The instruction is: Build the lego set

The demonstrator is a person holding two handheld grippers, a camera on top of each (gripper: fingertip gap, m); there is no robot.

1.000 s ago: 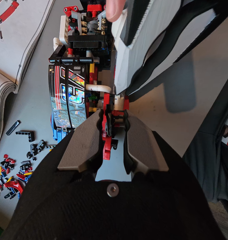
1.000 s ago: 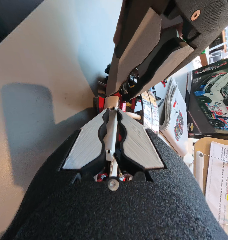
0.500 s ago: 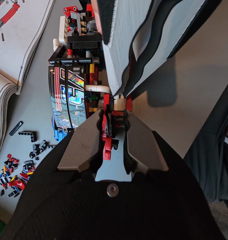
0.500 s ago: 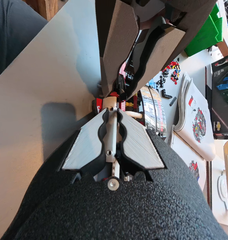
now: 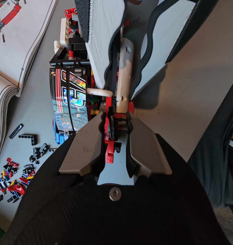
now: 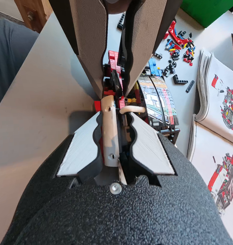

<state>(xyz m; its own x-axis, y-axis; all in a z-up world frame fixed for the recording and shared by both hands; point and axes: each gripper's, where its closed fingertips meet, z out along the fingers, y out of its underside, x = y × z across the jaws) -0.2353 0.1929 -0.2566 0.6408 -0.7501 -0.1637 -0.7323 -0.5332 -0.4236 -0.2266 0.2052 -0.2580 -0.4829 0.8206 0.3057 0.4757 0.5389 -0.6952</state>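
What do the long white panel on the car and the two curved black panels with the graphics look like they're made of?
White panel: seemingly hard moulded plastic, smooth and fairly matte, with small moulded holes. Curved black panels: glossy plastic by their sheen; the graphics look like foil stickers, since they flash rainbow reflections.

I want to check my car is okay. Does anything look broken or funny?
Nothing looks broken. The odd part is that the car model lies tipped on its side on the table, its shiny sticker panels facing up. The left gripper clamps its red frame, and the right gripper is open around a white panel.
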